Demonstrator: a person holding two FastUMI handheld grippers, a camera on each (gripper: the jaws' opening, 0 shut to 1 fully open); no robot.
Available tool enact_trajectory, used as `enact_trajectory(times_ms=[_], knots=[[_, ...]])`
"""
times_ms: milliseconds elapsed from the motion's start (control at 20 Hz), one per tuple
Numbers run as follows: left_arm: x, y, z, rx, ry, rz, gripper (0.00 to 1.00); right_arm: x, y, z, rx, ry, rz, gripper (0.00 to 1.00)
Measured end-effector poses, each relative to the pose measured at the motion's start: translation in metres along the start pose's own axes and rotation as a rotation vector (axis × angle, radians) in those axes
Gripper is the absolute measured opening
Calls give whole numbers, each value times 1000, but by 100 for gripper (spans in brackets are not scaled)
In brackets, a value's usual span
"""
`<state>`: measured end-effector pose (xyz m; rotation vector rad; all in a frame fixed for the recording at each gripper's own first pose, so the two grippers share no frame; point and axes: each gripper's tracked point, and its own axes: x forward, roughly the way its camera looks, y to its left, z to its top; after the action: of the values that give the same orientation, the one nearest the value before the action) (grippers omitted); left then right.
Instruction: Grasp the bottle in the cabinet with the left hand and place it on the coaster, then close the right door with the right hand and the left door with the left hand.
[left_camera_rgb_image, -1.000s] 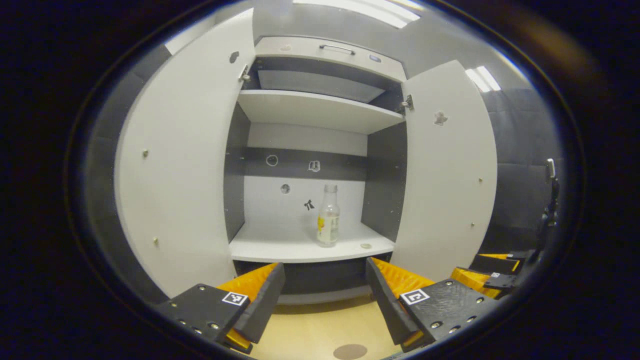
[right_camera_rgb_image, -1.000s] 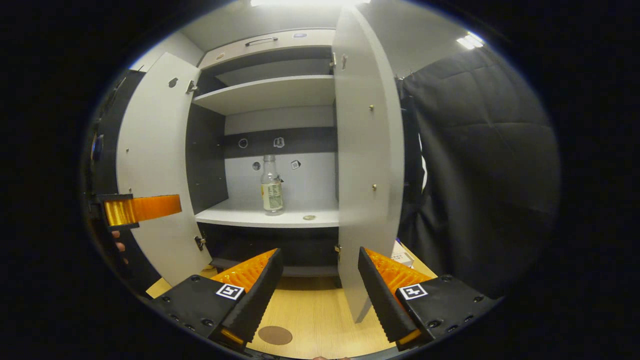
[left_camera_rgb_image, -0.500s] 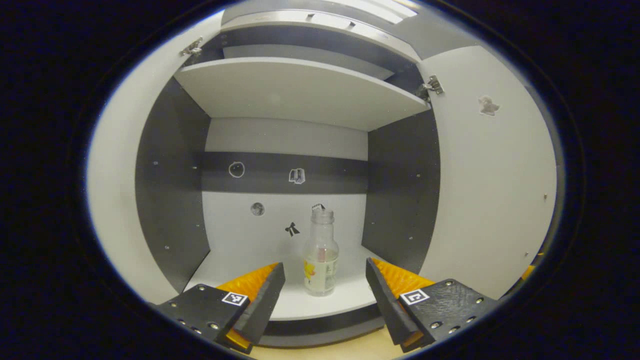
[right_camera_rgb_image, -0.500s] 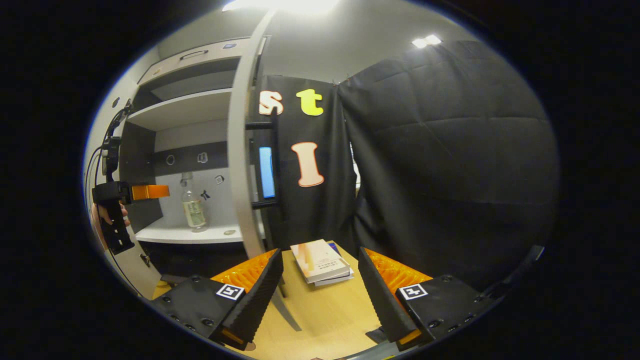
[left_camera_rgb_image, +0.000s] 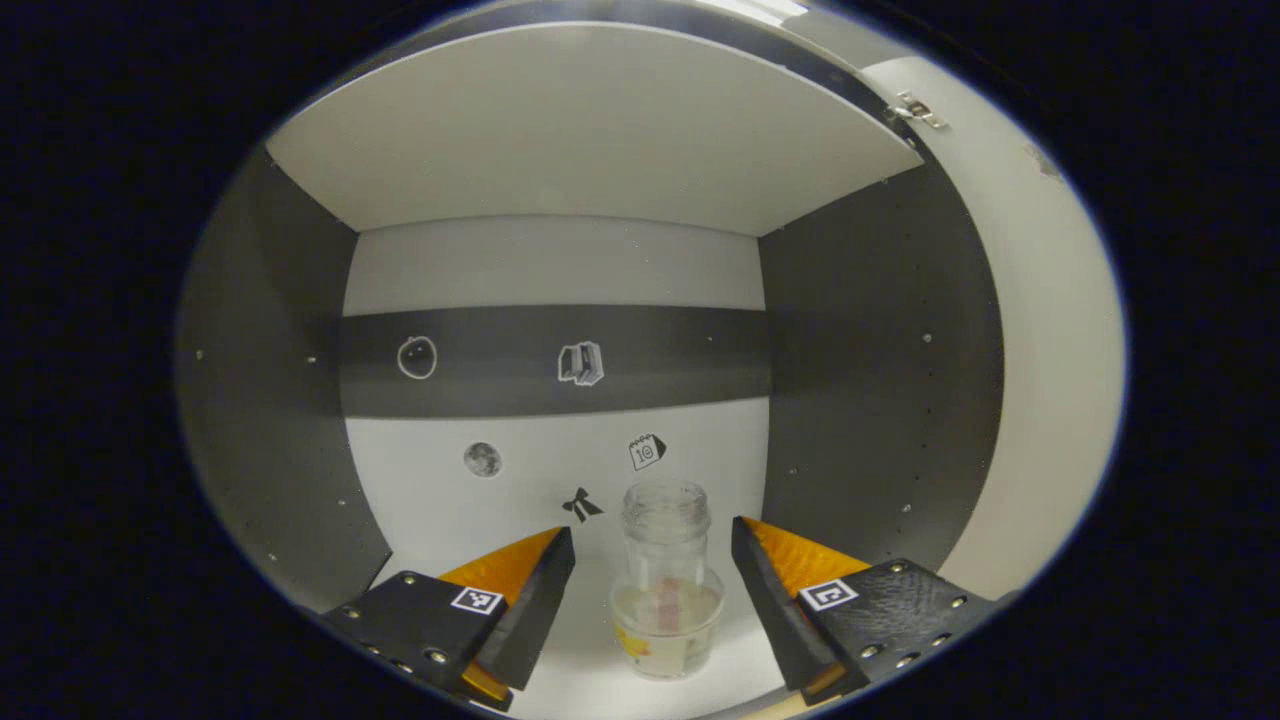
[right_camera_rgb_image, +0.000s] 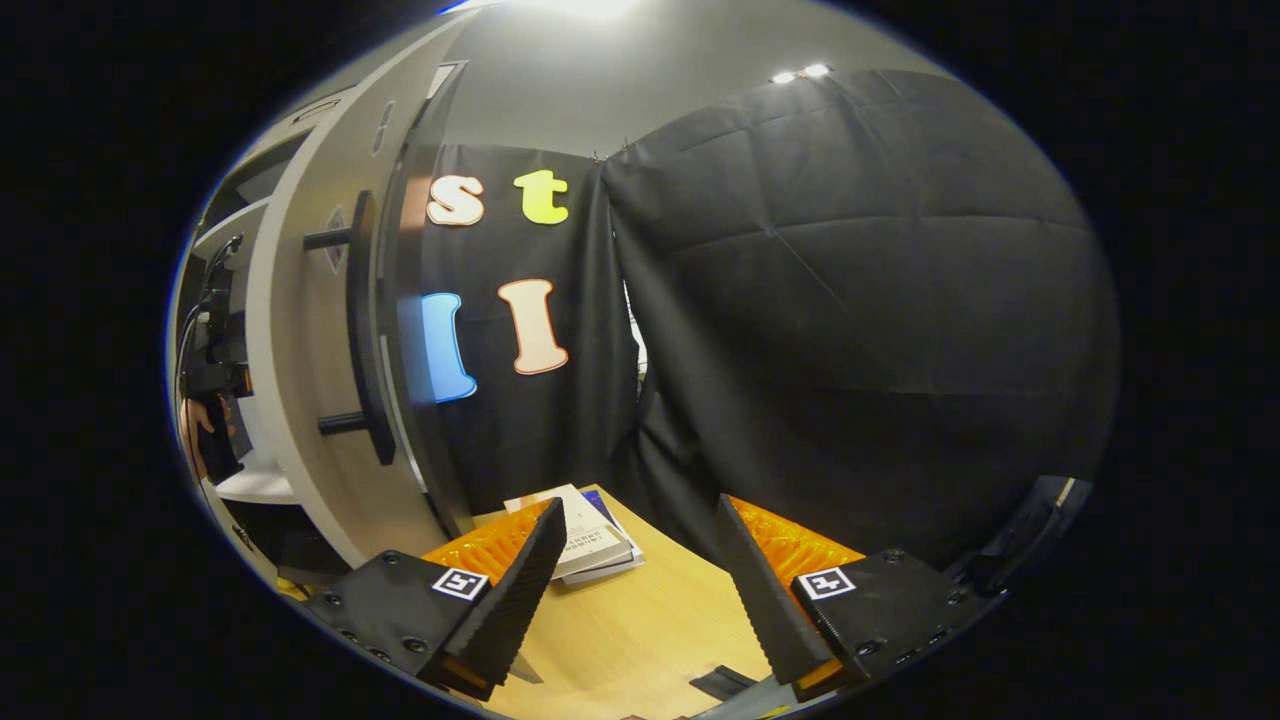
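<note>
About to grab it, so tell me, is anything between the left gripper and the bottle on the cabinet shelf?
Nothing visible. The open left gripper faces the clear bottle, which stands upright on the white shelf between its two fingers, with open gaps on both sides.

Bottle (left_camera_rgb_image: 665, 590) on cabinet shelf (left_camera_rgb_image: 590, 690), between left hand-held gripper (left_camera_rgb_image: 650, 600) fingers (left_camera_rgb_image: 535, 600), untouched.

Black cloth wall (right_camera_rgb_image: 860, 300), wooden table (right_camera_rgb_image: 640, 640), perhaps ceiling lights (right_camera_rgb_image: 798, 73).
</note>
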<state>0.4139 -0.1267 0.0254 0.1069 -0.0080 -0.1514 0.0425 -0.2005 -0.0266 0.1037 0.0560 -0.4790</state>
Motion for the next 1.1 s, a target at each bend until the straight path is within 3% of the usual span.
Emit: enact_trajectory(times_ms=[100, 150, 250, 400, 450, 800, 950, 1000, 1100], knots=[[14, -5, -3, 13, 6, -14, 38, 7, -1, -3, 3, 15, -9, 94], [17, -8, -3, 19, 5, -23, 63, 10, -1, -5, 6, 21, -10, 94], [8, -13, 1, 15, 4, -28, 49, 13, 0, -6, 0, 25, -7, 96], [-5, -25, 11, -3, -5, -74, 46, 14, -3, -6, -19, 19, -8, 94], [-12, -29, 15, -6, -9, -95, 39, 14, -3, -6, -21, 19, -5, 94], [-115, -62, 48, -33, -67, -248, 38, 11, -5, 7, -26, -5, 17, 94], [-161, -69, 35, 12, -76, -302, 38, 6, -5, 13, -27, -8, 31, 94], [-174, -73, 27, 8, -71, -326, 46, 4, -5, 17, -29, -12, 34, 94], [-194, -82, 2, -8, -51, -376, 46, -1, -7, 22, -46, -19, 35, 94]])
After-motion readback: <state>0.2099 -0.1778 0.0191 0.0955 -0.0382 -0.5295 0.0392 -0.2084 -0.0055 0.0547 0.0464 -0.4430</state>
